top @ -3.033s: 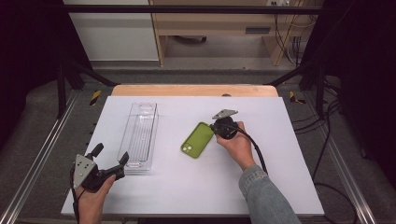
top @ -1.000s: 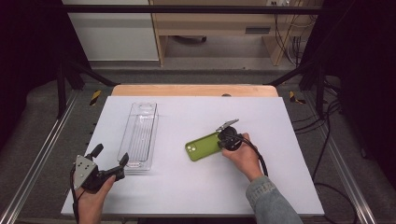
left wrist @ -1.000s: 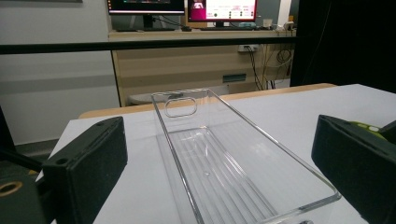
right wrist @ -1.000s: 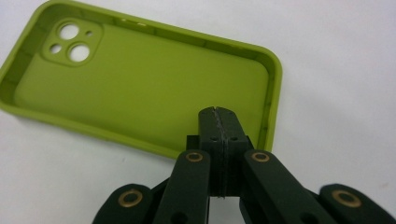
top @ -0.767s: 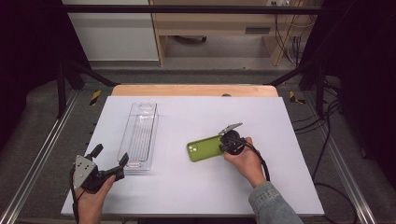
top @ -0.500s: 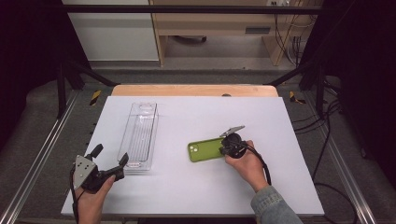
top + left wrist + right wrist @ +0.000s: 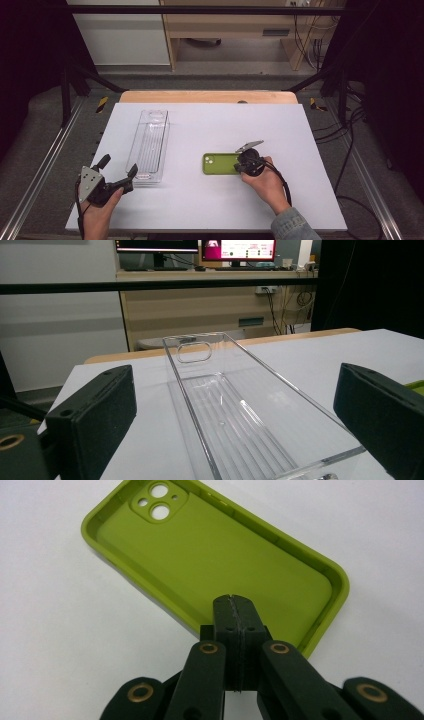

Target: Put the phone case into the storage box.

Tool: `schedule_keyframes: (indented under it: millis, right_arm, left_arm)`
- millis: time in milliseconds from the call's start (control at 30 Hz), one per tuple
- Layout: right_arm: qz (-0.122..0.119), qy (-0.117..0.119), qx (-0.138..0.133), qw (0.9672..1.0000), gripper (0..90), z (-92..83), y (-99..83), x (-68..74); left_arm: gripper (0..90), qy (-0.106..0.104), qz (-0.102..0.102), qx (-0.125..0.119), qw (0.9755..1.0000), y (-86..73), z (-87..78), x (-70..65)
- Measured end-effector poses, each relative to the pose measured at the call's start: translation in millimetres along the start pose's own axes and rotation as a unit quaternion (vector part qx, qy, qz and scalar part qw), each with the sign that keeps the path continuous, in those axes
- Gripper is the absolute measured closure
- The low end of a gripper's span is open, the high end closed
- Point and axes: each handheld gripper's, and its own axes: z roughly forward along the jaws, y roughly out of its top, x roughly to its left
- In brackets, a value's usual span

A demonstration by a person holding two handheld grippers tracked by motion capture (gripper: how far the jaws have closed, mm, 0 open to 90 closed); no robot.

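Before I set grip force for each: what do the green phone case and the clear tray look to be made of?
The green phone case looks like soft silicone or rubbery plastic: matte, no glare, rounded lip; I can't tell which. The clear tray looks like rigid acrylic or similar hard plastic: see-through walls, glossy edges, moulded ribs along the floor. The right gripper is shut on the case's edge.

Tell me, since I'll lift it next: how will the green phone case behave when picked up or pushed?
The case is an empty thin-walled shell, so probably light and somewhat bendy. It lies flat, open side up, so it should slide, not roll. The right hand-held gripper, jaws shut, is over its lower rim.
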Motion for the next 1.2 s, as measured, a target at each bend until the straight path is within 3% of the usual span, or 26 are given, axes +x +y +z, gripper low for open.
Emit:
schedule_keyframes:
  millis: [167,300,333,400,567,733,867,900,967,1067,1200]
  right_arm:
    - [0.002,0.004,-0.001,1.0000,90.0,-1.3,-0.5,1.5]
    - [0.013,-0.001,-0.025,0.9996,90.0,-6.1,-0.4,-2.6]
    - [0.021,-0.006,-0.045,0.9988,83.5,-10.8,-0.3,-7.5]
    - [0.028,-0.012,-0.060,0.9977,79.1,-14.9,0.2,-10.4]
    - [0.038,-0.038,-0.082,0.9952,60.6,-23.8,2.4,-17.0]
    - [0.044,-0.066,-0.091,0.9927,41.3,-27.6,5.3,-21.5]
    - [0.062,-0.077,-0.093,0.9908,26.8,-26.4,6.8,-27.2]
    - [0.062,-0.077,-0.093,0.9908,26.8,-26.4,6.8,-27.2]
    - [0.077,-0.080,-0.086,0.9901,16.8,-23.3,6.8,-31.9]
    - [0.087,-0.086,-0.080,0.9893,13.7,-21.8,6.1,-35.3]
    - [0.099,-0.087,-0.069,0.9889,21.8,-20.7,5.1,-37.1]
  left_arm:
    - [3.0,0.000,0.001,-0.001,1.0000,0.2,-0.1,-0.2]
    - [3.0,0.000,0.001,-0.001,1.0000,0.2,-0.3,0.1]
    - [3.0,0.000,0.000,-0.001,1.0000,0.2,-0.1,0.0]
    - [3.0,0.000,0.000,0.000,1.0000,0.1,0.0,-0.3]
    - [3.0,-0.002,0.002,0.001,1.0000,0.0,0.1,-1.1]
    - [3.0,-0.002,0.002,0.002,1.0000,-0.2,-0.3,-2.2]
    - [3.0,-0.003,0.003,0.002,1.0000,0.0,-0.7,-3.1]
    - [3.0,-0.003,0.003,0.002,1.0000,0.0,-0.7,-3.1]
    - [3.0,-0.003,0.003,0.002,1.0000,-0.2,-0.8,-3.1]
    - [3.0,-0.003,0.003,0.002,1.0000,-0.4,-0.5,-3.0]
    - [3.0,-0.005,0.003,0.002,1.0000,-0.3,-0.3,-3.6]
